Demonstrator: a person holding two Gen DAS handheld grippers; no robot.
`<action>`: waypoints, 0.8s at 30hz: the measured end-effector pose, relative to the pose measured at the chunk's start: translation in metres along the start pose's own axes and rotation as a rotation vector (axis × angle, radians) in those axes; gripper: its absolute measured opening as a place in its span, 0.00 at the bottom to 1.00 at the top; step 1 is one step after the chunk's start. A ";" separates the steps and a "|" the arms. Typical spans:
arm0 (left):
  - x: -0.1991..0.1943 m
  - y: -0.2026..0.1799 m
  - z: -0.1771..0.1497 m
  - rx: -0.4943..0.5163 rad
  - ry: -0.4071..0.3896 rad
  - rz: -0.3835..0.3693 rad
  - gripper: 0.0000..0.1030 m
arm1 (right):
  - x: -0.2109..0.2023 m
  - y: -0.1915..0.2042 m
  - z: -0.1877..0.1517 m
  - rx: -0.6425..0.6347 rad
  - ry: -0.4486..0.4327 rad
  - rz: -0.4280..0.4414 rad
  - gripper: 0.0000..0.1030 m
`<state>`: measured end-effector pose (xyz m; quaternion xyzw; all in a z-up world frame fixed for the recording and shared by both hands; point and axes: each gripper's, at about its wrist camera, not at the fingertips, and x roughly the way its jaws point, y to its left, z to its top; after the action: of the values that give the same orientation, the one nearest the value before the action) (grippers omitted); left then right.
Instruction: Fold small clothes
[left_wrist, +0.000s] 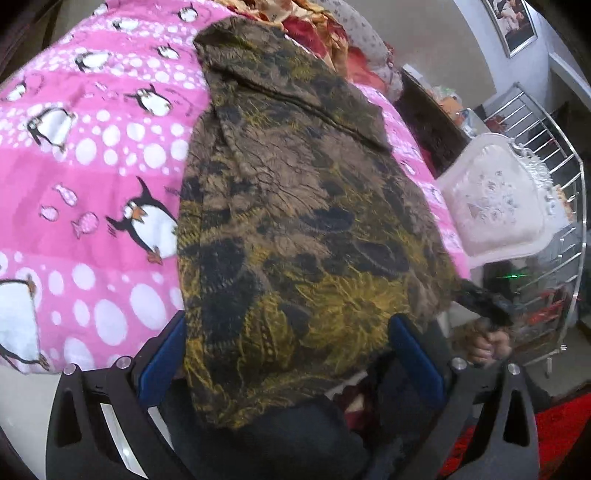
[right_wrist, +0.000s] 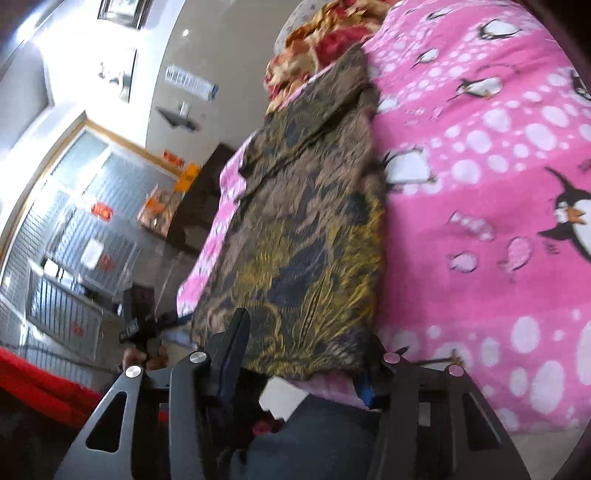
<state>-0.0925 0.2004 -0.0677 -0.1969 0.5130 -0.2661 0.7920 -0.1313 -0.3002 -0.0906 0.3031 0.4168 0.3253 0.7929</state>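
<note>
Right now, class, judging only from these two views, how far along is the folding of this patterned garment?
Done: the brown-and-yellow garment lies lengthwise on the penguin blanket, apparently already folded into a narrow strip, with a flap turned over at its far end.
In hand: its near edge hangs between the wide-open fingers of the left gripper and right gripper; neither visibly pinches it.
Left: probably folding it crosswise into a compact bundle.

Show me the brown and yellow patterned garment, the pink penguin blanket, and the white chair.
Brown and yellow patterned garment (left_wrist: 295, 221), left wrist view, middle of the cloth.
Pink penguin blanket (left_wrist: 92, 177), left wrist view, bare pink area left of the garment.
White chair (left_wrist: 495, 199), left wrist view, padded back.
</note>
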 end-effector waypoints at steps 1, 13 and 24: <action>0.000 0.000 0.000 0.002 0.014 0.000 1.00 | 0.002 -0.001 -0.001 -0.006 0.002 -0.020 0.49; -0.008 -0.001 -0.017 0.079 -0.022 0.186 0.50 | 0.007 -0.014 0.005 0.106 -0.015 -0.008 0.47; -0.014 0.005 -0.015 0.058 -0.042 0.138 0.23 | 0.004 0.027 0.013 -0.062 -0.018 -0.174 0.39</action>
<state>-0.1102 0.2118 -0.0670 -0.1436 0.5005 -0.2213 0.8246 -0.1257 -0.2835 -0.0662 0.2440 0.4242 0.2651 0.8308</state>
